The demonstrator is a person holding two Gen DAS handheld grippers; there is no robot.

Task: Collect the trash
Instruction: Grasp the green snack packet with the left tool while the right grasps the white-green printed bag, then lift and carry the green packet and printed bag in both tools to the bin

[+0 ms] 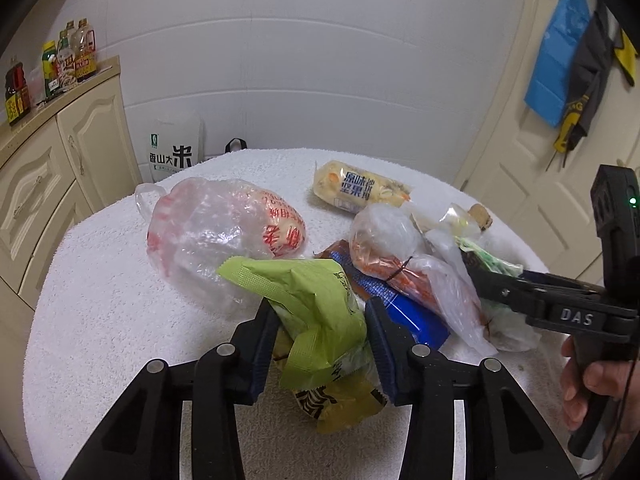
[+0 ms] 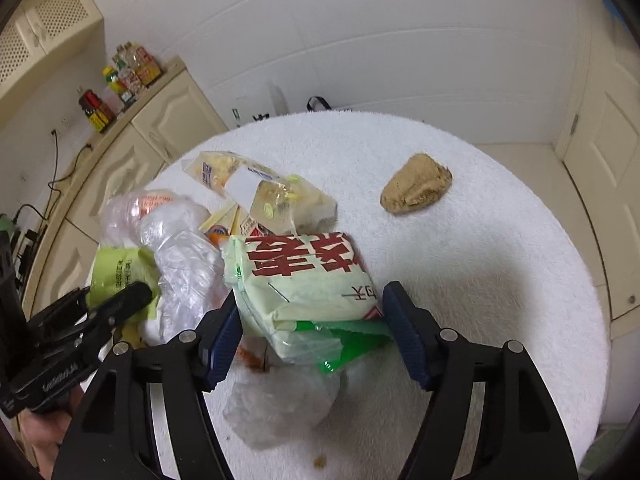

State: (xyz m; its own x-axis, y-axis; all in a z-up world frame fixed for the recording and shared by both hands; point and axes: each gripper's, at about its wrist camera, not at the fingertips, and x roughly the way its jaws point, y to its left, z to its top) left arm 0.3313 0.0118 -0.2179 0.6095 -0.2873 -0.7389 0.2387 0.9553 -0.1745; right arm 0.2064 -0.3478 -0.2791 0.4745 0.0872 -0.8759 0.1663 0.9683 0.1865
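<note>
Surveying from the largest down: round towel-covered table (image 1: 100,320), trash heaped toward its near side. Clear bag with red print (image 1: 216,232) lying at the heap's far left, untouched.

Pale green packet with red characters (image 2: 304,276) sitting directly ahead of the right gripper (image 2: 312,320), long axis running away from the camera, along the fingers. Jaws apart and astride it: one pad against its edge, the other just beside the opposite corner (no squeeze visible). Judged next: close across the short width.

Green wrapper (image 1: 316,300) standing crumpled between the left gripper (image 1: 320,320) pads, both pressed into it, so clamped. Yellow wrapper (image 1: 344,404) lying underneath, partly covered.

Brown lump (image 2: 416,188) lying alone, well apart from the heap, nearer the right hand; seen only in the right wrist view. Left wrist view alone giving the clamp on the green wrapper.
</note>
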